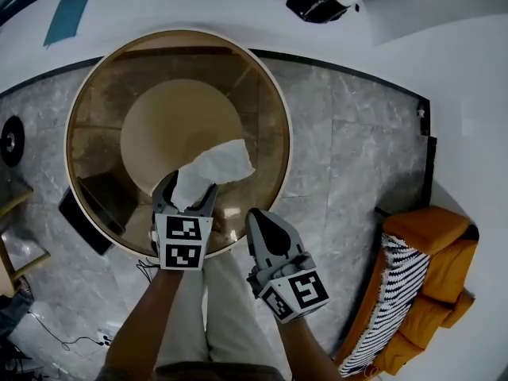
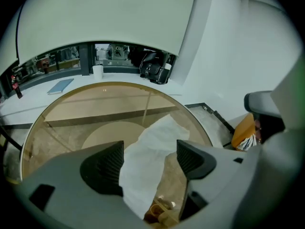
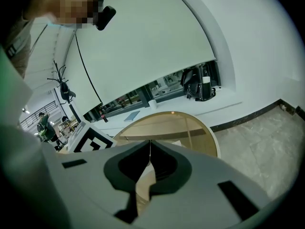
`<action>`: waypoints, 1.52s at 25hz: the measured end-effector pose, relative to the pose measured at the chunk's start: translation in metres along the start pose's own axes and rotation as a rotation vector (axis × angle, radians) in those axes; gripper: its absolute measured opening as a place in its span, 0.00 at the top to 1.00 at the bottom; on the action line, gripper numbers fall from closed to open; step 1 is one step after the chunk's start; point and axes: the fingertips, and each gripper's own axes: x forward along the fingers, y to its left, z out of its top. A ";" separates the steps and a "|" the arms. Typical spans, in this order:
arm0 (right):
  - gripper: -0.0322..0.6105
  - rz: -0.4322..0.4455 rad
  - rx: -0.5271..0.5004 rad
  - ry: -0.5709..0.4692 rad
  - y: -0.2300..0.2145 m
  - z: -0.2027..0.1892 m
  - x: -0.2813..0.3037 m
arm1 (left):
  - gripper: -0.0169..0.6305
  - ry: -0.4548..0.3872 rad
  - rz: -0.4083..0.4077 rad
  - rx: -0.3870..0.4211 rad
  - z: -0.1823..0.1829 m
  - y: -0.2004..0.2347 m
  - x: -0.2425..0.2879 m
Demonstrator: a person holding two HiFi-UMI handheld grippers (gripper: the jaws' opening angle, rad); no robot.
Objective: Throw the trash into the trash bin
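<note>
Head view, two grippers (image 1: 189, 187) (image 1: 257, 217), one tissue (image 1: 218, 163)

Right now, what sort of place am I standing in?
Probably an office lounge or lobby: a round glass table, an orange sofa with a striped cushion, and a grey marble floor.

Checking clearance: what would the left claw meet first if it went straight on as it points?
The white tissue between the left claw's open jaws, apparently unpinched. Just past it is probably the glass tabletop, though depth is unclear.
</note>
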 end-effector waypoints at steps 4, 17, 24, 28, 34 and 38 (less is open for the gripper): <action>0.92 0.004 0.012 0.024 -0.009 -0.022 0.008 | 0.44 0.010 0.029 0.005 -0.016 0.001 0.028; 0.92 0.027 0.007 0.054 -0.013 -0.034 0.006 | 0.93 0.013 0.090 -0.027 -0.023 0.012 0.031; 0.92 0.051 -0.014 0.064 -0.004 -0.028 0.008 | 0.93 0.007 0.064 -0.052 -0.018 0.008 0.015; 0.92 0.066 -0.031 0.069 0.009 -0.017 0.011 | 0.93 -0.013 0.044 -0.068 -0.002 0.005 -0.008; 0.92 0.123 -0.079 0.073 0.047 0.018 0.004 | 0.93 -0.069 0.033 -0.108 0.034 0.006 -0.072; 0.92 0.181 -0.114 0.083 0.073 0.033 0.003 | 0.93 -0.093 0.055 -0.132 0.041 0.010 -0.105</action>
